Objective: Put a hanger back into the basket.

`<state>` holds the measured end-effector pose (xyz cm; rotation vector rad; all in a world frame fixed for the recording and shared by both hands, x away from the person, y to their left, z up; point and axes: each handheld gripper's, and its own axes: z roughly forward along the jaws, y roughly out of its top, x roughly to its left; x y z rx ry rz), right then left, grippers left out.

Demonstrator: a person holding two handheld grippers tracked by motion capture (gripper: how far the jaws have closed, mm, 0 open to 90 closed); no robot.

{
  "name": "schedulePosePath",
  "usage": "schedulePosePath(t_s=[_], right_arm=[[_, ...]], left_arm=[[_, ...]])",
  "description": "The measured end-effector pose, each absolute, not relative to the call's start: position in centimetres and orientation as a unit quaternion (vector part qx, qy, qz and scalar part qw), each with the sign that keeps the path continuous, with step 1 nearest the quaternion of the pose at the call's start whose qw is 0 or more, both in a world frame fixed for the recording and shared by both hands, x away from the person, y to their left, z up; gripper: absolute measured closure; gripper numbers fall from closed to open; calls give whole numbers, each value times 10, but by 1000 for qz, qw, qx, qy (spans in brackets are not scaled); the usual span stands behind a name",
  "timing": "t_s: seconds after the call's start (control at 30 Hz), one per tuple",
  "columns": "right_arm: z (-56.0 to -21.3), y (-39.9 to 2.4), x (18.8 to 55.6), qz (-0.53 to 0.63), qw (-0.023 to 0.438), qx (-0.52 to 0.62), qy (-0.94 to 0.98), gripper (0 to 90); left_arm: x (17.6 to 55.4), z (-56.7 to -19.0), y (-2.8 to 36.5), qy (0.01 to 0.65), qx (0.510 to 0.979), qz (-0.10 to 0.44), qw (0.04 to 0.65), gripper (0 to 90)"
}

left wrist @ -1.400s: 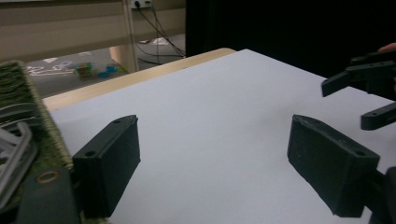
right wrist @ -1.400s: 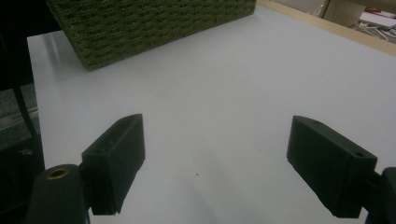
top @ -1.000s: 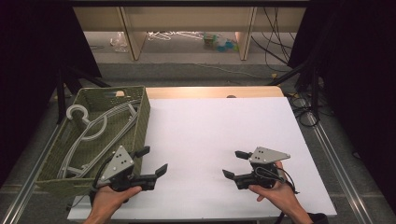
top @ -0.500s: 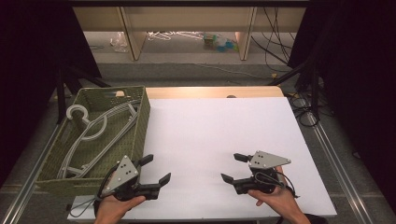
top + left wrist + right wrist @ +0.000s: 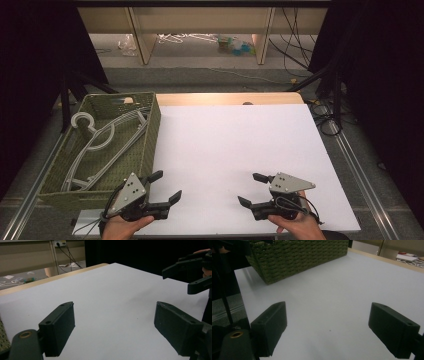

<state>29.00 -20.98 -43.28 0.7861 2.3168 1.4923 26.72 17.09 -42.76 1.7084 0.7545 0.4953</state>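
Both grippers rest low over the white tabletop (image 5: 235, 140) near its front edge, each held in a hand. My left gripper (image 5: 170, 184) is open and points right, with bare white surface between its jaws (image 5: 113, 327). Open too is my right gripper (image 5: 247, 188), which points left toward the other one. Its jaws have just been opening, and nothing lies between them (image 5: 327, 330). The right gripper (image 5: 190, 272) also appears far off in the left gripper view. A green woven basket (image 5: 152, 130) at the left holds grey clothes hangers (image 5: 100, 140).
The basket's woven wall (image 5: 299, 257) stands ahead of the right gripper, across open white surface. Beyond the table's far wooden edge (image 5: 225, 98) are shelves and floor clutter. Metal rails (image 5: 350, 160) run along both table sides.
Both hands have drawn back toward the table's near edge, the left one also sinking lower. The right gripper's jaws stand a little wider.
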Motion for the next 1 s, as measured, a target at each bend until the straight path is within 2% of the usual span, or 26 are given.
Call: schedulePosePath(t_s=[1.0], right_arm=[[-435,-212,284,517,134,277,799,162]], left_arm=[[265,-431,173,325,726,213,567,167]])
